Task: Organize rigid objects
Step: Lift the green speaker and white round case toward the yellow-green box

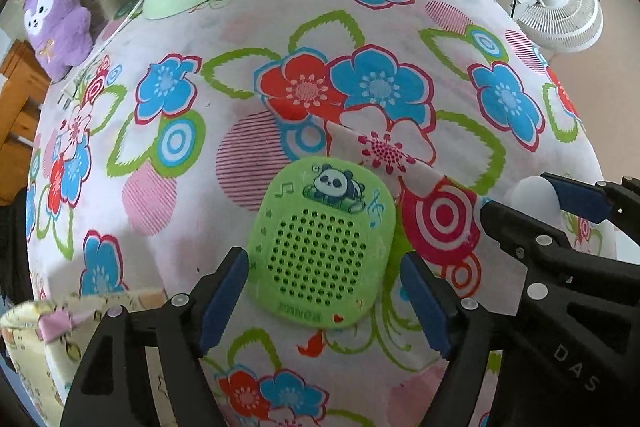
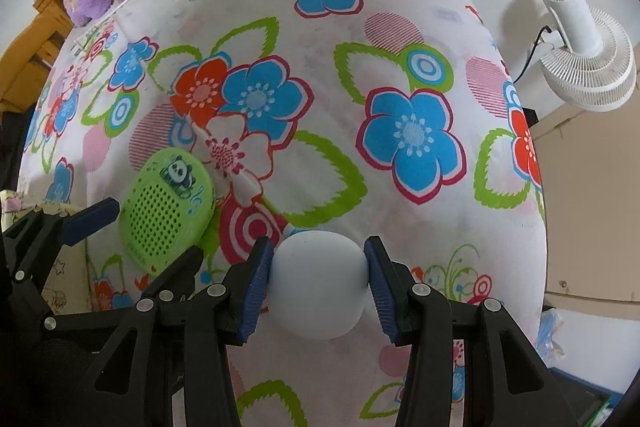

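My left gripper (image 1: 324, 303) stands open, its blue pads either side of the flat green plastic panda speaker (image 1: 322, 247), clear of it; the speaker lies on the flowered tablecloth (image 1: 240, 39). My right gripper (image 2: 318, 287) is clamped on a smooth white rounded object (image 2: 318, 283) just beside the speaker.

left wrist: steep-down, close | right wrist: same | shared: green speaker (image 1: 322, 247) (image 2: 168, 213)

Perforated green plastic speaker (image 1: 322, 247) on printed cloth tablecloth (image 1: 248, 39).
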